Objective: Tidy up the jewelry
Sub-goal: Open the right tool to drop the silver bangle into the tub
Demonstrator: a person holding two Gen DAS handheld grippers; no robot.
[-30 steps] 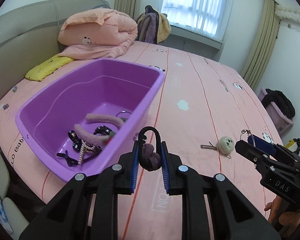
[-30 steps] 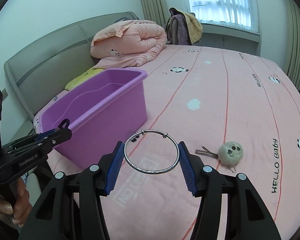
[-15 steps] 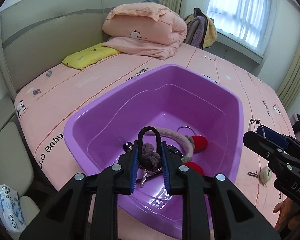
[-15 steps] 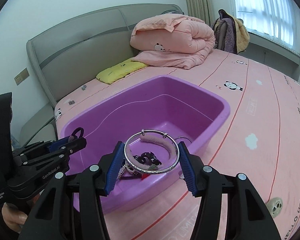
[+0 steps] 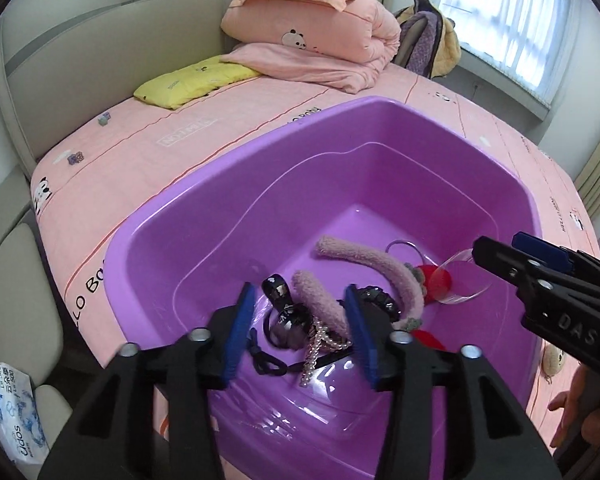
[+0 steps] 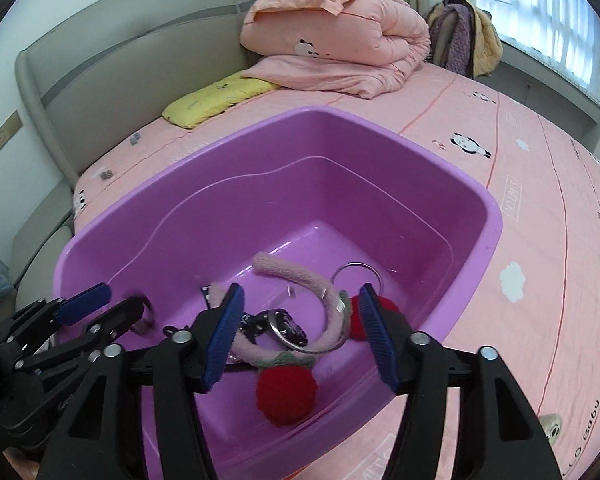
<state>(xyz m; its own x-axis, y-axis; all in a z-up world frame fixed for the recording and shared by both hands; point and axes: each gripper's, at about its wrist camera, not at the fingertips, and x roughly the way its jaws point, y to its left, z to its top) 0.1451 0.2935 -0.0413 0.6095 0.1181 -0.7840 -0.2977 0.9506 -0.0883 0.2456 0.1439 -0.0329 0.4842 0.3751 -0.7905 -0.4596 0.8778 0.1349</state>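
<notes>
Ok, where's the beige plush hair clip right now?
The plush hair clip lies outside the purple tub, on the pink bedsheet by the tub's right side. It shows at the lower right edge of both wrist views.

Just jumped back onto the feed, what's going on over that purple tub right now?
A person holds both hand-held grippers over the purple tub on the bed. The left hand-held gripper and right hand-held gripper are open and empty. A blurred silver bangle shows at the right one's tip, apparently mid-drop. A pink headband, hair ties and a ring lie in the tub; a plush clip lies on the bed.
</notes>
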